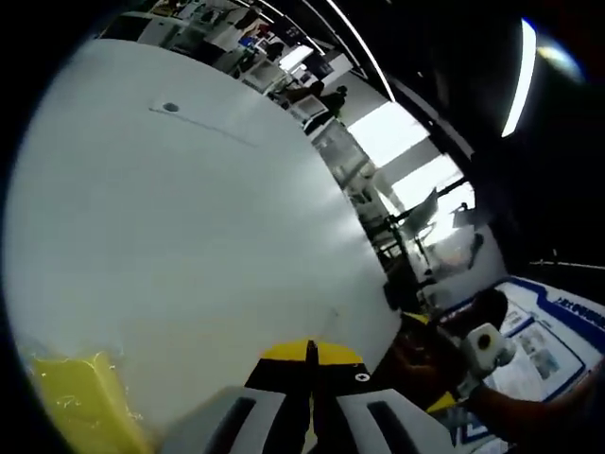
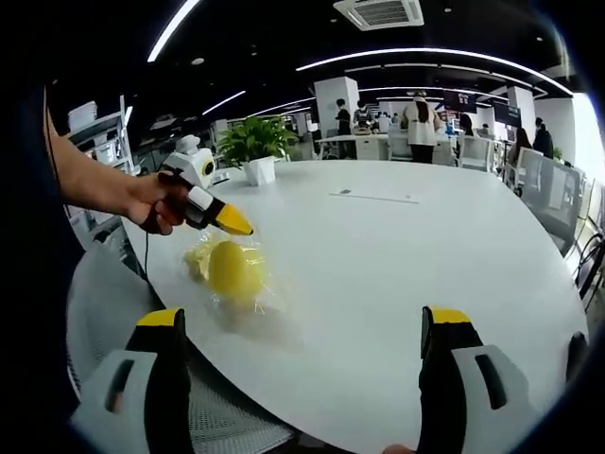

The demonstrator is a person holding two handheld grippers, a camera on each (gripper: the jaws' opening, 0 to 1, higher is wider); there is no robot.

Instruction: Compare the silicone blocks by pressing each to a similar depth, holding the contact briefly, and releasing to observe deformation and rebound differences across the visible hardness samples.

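Blocks (image 2: 233,269), wrapped, lie on my white table (image 2: 406,255) in an office; plant (image 2: 253,142) at 11 o'clock. Left claw (image 1: 310,364) together, right claw (image 2: 302,336) apart.

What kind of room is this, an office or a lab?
Most likely an open-plan office: a large white table, desks with people working behind it, a potted plant, and strip lights on the dark ceiling.

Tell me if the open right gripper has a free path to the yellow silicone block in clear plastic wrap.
Probably yes: bare white table lies between the right gripper and the yellow wrapped block. The left gripper hovers close above it and might crowd the approach.
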